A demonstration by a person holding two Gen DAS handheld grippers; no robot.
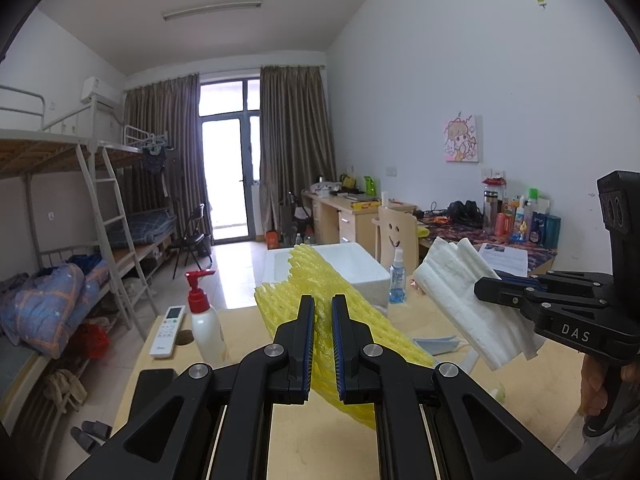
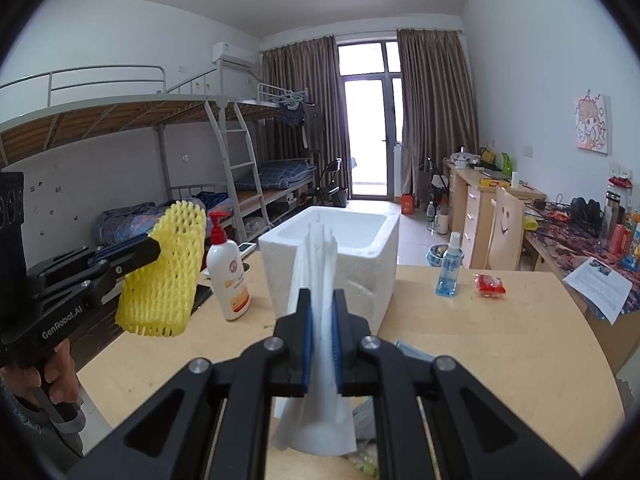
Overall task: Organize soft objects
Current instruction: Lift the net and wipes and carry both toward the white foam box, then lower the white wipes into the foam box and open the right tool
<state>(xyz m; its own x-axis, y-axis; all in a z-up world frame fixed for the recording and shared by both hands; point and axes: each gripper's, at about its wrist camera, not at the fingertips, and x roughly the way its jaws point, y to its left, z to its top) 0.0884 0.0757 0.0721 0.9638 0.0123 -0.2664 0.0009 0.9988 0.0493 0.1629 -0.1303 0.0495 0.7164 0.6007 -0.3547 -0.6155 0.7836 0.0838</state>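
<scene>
The left hand-held gripper (image 1: 323, 312) pinches a yellow foam net (image 1: 304, 280), lifted above the bench (image 1: 320, 432). The right hand-held gripper (image 2: 321, 304) is clamped on a folded white foam sheet (image 2: 318, 272), also held off the bench. Beyond both stands an open white foam box (image 2: 360, 248), between a lotion bottle (image 2: 228, 276) and a blue spray bottle (image 2: 449, 268).

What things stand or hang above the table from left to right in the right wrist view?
yellow foam net in the left gripper → lotion bottle → white foam box → blue spray bottle → red packet → printed sheet
</scene>
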